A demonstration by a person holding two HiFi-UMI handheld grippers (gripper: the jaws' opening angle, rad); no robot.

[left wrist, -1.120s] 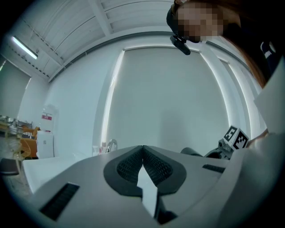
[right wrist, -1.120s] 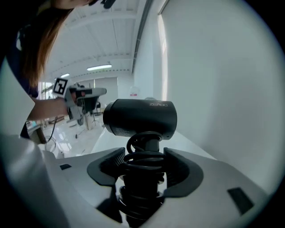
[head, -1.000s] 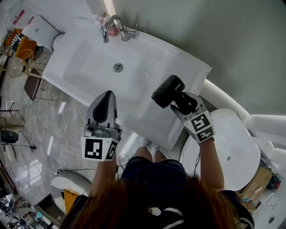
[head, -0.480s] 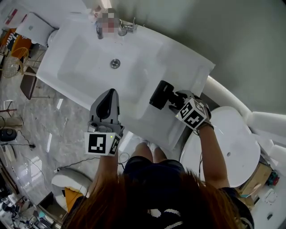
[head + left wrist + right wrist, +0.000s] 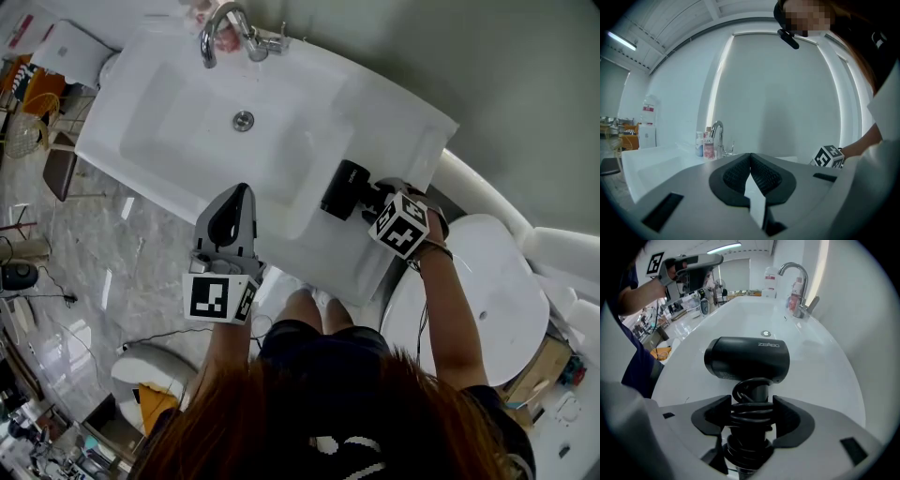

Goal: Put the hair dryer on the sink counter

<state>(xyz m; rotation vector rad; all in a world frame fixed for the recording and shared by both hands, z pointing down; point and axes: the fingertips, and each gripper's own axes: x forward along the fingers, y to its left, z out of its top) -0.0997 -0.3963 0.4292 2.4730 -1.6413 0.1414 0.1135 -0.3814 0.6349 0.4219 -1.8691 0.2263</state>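
Right gripper [image 5: 751, 404]: its fingers [image 5: 791, 417] are pressing on both sides of the hair dryer's handle, which is carrying coils of black cord [image 5: 751, 414].
Hair dryer [image 5: 747, 359]: black, its barrel is lying crosswise just past the fingers, over the white surface [image 5: 825, 371].
Basin [image 5: 740, 317]: is stretching away behind the dryer, its drain [image 5: 765, 333] showing.
Faucet [image 5: 793, 273]: is standing at the far right, with bottles [image 5: 770, 281] beside it.
Left gripper [image 5: 696, 262]: is hovering at upper left, an arm [image 5: 637, 294] holding it.

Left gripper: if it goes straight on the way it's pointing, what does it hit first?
Probably the plain grey wall behind the white sink counter. The left gripper, jaws shut, aims just right of the chrome tap; height is hard to judge.
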